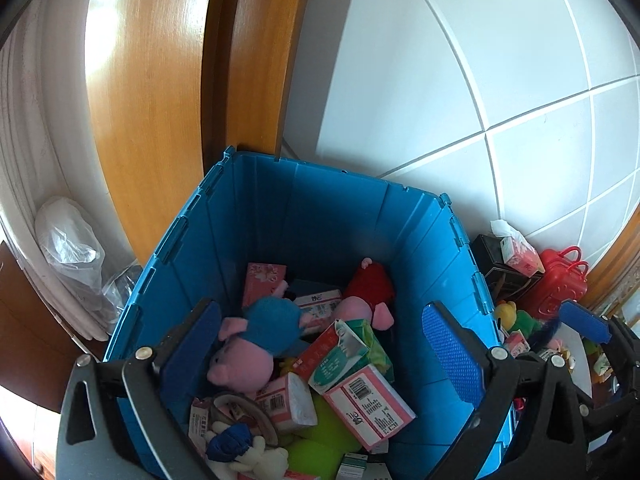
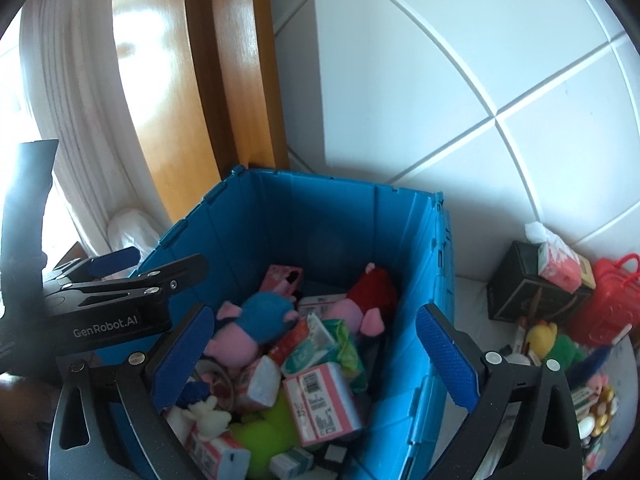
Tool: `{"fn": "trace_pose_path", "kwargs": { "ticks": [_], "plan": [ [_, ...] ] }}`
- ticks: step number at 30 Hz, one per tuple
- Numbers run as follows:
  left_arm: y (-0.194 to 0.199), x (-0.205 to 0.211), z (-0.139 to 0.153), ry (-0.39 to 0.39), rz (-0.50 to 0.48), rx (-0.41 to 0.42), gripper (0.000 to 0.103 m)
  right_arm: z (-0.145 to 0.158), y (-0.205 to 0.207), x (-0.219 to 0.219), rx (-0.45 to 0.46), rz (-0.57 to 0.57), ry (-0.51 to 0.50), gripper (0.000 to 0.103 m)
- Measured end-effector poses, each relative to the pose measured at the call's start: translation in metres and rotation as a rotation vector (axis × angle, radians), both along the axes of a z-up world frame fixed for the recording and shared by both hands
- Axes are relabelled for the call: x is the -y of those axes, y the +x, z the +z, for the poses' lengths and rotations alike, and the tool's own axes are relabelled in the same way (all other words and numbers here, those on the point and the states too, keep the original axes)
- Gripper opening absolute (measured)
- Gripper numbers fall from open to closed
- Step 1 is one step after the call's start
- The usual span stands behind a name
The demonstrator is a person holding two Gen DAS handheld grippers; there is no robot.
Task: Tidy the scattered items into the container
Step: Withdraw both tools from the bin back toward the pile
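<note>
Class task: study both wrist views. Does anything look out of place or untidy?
Yes. Items still sit outside the blue crate, to its right: a red case, a tissue pack on a dark box, and a yellow-green plush. Inside, toys and boxes lie jumbled.

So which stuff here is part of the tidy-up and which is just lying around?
Job:
blue crate
red case
yellow-green plush
tissue pack
black box

Just there:
plastic bag
wooden door frame
white curtain
tiled wall
</note>
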State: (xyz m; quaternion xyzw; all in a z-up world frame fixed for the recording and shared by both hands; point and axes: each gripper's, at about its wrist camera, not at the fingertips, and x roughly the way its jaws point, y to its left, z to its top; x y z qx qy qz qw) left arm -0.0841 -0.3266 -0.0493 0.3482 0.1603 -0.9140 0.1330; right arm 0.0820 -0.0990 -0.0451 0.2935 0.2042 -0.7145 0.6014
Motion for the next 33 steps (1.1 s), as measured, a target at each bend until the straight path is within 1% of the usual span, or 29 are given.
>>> {"fn": "trace_pose_path", "kwargs": {
  "ticks": [12, 19, 26, 33],
  "plan": [
    [0.035, -0.040, 0.012, -0.018, 0.025, -0.006, 0.102, 0.003, -0.006, -0.059, 0.033, 0.017, -0.020, 0.103],
    [0.055, -0.075, 0.018, -0.036, 0.039, 0.003, 0.102, 0.005, -0.011, -0.097, 0.054, 0.040, -0.035, 0.103],
    [0.066, -0.113, 0.023, -0.042, 0.049, 0.007, 0.102, 0.004, -0.027, -0.136, 0.067, 0.045, -0.039, 0.103],
    [0.069, -0.146, 0.023, -0.046, 0.057, 0.014, 0.102, -0.001, -0.050, -0.162, 0.074, 0.045, -0.031, 0.103]
  ]
}}
